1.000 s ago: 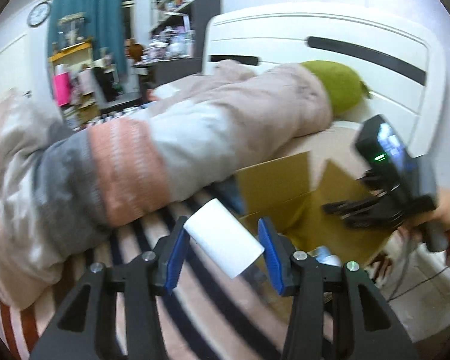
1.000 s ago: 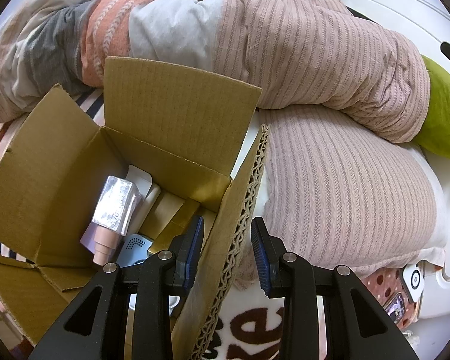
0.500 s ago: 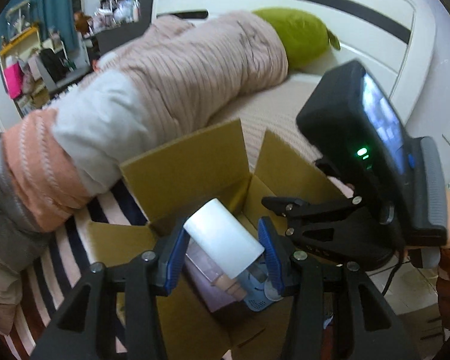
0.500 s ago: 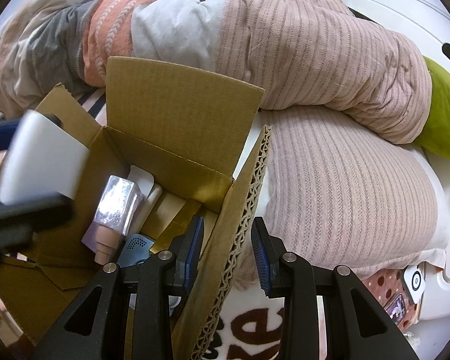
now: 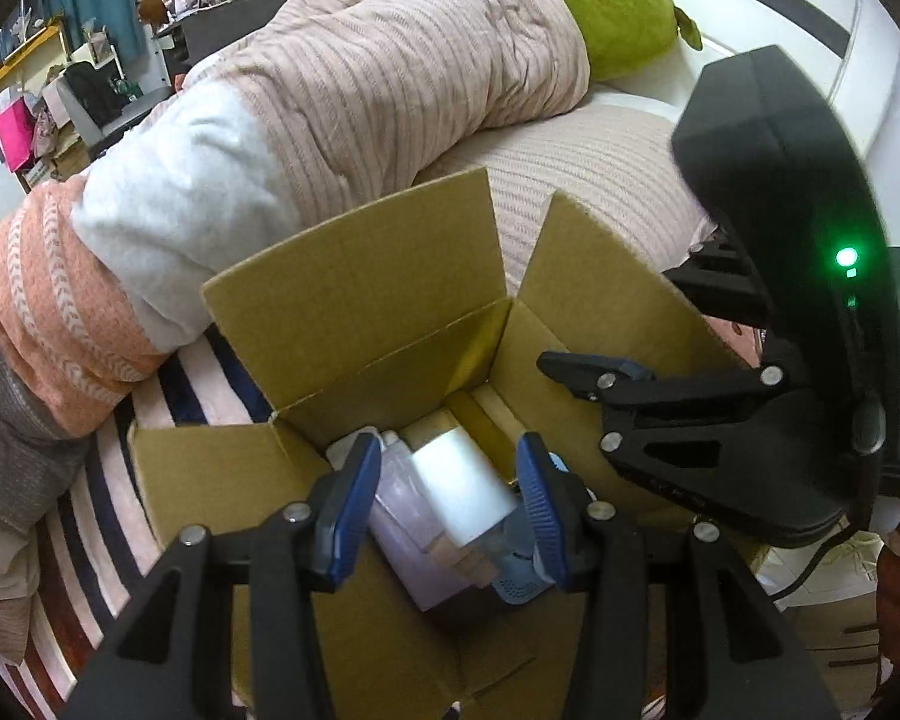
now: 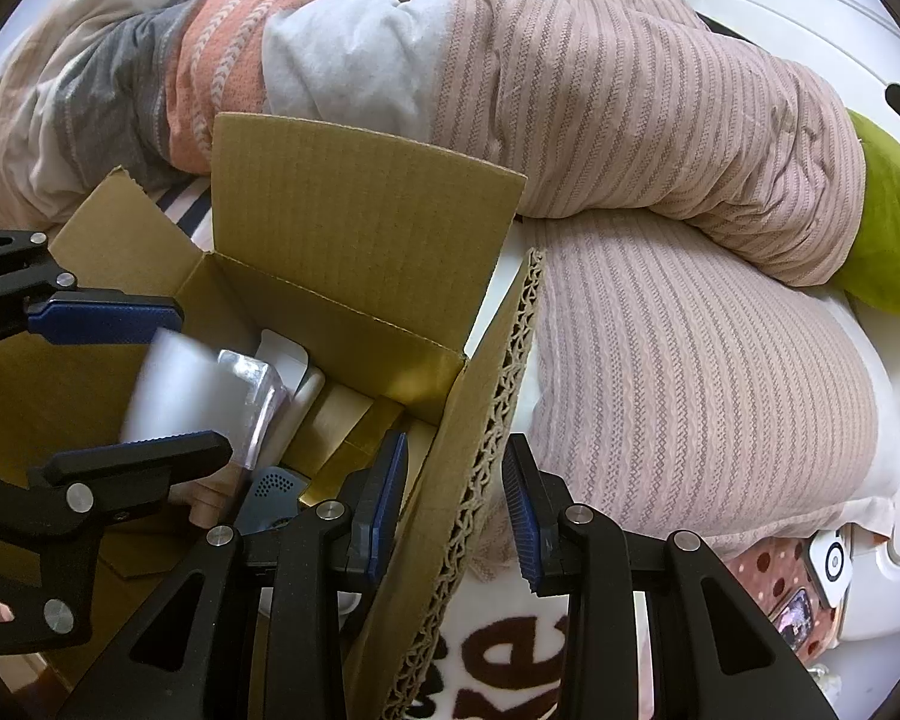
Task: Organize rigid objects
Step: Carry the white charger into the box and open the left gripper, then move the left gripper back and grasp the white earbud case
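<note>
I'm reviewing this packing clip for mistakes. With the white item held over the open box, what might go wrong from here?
1. The white cylinder in the left gripper hangs above a lilac bottle and other items; dropped from here, it may knock them or land crooked.
2. The right gripper straddles only the thin cardboard flap; the cardboard box might tip on the soft bedding.
3. The two grippers are close and might collide.
</note>
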### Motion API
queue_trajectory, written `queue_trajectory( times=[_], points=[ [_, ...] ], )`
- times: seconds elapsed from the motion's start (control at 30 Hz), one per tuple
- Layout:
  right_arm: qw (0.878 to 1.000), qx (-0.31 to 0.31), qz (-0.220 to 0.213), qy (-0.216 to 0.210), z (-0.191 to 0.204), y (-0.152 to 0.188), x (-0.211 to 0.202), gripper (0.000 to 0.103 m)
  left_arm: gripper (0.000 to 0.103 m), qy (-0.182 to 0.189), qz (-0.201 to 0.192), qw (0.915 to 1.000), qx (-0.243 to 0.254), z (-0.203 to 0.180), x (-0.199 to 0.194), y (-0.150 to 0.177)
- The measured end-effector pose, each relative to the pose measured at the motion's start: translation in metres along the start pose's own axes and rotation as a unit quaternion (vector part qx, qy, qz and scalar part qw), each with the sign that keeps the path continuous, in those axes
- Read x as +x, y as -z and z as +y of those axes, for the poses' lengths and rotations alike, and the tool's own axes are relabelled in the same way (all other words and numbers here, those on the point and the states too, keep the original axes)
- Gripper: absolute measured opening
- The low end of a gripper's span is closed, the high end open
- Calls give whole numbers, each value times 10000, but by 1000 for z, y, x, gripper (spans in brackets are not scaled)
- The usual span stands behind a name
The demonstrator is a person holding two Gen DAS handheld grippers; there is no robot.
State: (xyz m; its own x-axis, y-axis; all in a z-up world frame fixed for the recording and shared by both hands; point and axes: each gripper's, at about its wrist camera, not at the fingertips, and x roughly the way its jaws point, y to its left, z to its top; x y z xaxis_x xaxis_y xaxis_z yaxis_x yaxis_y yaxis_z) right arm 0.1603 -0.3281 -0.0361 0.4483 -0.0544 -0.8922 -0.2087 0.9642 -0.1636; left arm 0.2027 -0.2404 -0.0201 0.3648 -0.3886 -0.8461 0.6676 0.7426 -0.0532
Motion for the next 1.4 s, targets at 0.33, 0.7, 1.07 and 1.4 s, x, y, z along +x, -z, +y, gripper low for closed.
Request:
queue_trajectory(
  times=[0.33,0.7,1.07,1.4],
  points=[
    [10000,7,22,11,-1,0,1,30,73,-222,-462,9987,83,6,-32,13],
    [10000,48,49,58,-2,2,0,30,87,-522,-884,9946,-135,39,-85,56],
    [9998,27,130,121,0,0,2,30,92,-1163,-648,9816,-1370,161,-98,157],
    [9997,2,165,166,3,-3,5,30,92,-1824,-7,9573,-2241,256,-42,264]
  ],
)
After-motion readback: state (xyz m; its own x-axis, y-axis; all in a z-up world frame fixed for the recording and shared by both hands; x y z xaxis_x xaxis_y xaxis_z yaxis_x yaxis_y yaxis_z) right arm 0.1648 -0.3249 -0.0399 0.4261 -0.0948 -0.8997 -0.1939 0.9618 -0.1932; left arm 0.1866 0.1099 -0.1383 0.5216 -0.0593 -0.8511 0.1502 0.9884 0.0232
